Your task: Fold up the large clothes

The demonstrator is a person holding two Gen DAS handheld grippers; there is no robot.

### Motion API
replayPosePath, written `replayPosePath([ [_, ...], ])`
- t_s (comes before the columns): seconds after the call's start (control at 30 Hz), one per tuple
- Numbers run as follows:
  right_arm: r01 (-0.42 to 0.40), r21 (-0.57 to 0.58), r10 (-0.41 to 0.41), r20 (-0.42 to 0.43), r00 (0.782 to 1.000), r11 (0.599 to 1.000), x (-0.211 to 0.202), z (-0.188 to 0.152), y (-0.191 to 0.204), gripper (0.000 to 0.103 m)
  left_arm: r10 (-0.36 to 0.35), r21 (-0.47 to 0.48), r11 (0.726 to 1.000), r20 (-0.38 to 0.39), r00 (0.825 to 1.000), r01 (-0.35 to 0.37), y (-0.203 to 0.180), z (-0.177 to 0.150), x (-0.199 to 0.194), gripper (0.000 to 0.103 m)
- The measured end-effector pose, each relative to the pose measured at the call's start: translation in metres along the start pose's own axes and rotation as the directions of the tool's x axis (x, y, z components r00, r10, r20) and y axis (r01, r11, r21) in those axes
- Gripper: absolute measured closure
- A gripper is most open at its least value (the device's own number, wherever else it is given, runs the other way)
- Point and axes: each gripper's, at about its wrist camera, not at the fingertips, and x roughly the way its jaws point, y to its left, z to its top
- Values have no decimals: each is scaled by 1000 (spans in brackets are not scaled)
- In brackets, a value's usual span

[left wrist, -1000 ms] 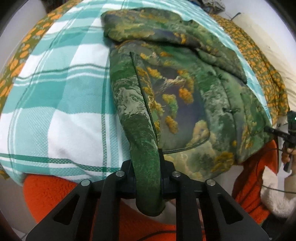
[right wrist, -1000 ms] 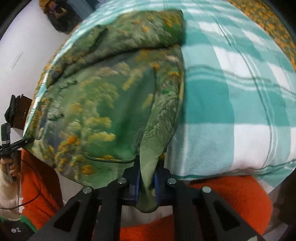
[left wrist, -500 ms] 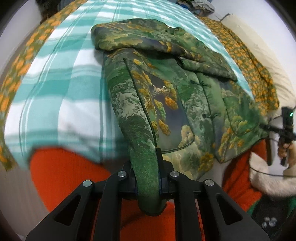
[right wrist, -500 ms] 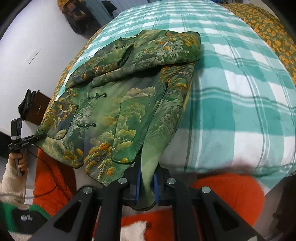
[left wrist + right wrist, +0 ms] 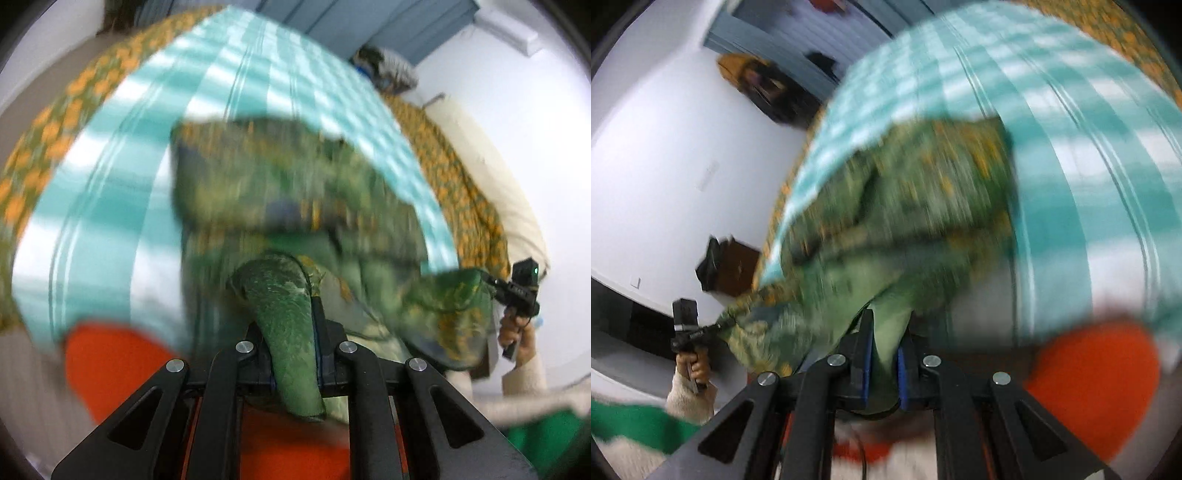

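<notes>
A green jacket (image 5: pixel 295 192) printed with orange and gold landscape lies on a teal-and-white checked blanket (image 5: pixel 110 206), blurred by motion. My left gripper (image 5: pixel 291 328) is shut on a fold of its near hem, which hangs raised off the bed. In the right wrist view my right gripper (image 5: pixel 886 343) is shut on the other hem corner of the jacket (image 5: pixel 923 192), also raised. Each camera sees the other gripper pinching the stretched hem: the right gripper (image 5: pixel 487 282) at the right edge, the left gripper (image 5: pixel 720 325) at the left, each in a hand with a cream sleeve.
An orange-flowered bedspread (image 5: pixel 461 192) borders the checked blanket (image 5: pixel 1071 166). A cream pillow (image 5: pixel 491 177) lies at the far right. Orange fleece (image 5: pixel 110 362) shows below the bed's near edge. A dark cabinet (image 5: pixel 738 262) stands by the white wall.
Both grippers have risen with the hem, lifting the jacket's near edge off the bed and bunching it toward the far part. Both views have tilted up and blurred.
</notes>
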Motion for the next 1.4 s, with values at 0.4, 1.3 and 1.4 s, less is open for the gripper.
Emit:
replayPosePath([
  [0.4, 94, 199, -126, 159, 979, 976, 108, 100, -74, 89, 87, -158, 985, 89, 992, -73, 49, 95, 104, 72],
  [1.3, 471, -114, -463, 88, 882, 875, 159, 112, -38, 82, 300, 61, 952, 14, 954, -301, 29, 94, 143, 94],
  [1.4, 529, -199, -511, 138, 849, 825, 150, 104, -11, 88, 294, 62, 953, 62, 954, -297, 26, 91, 123, 97],
])
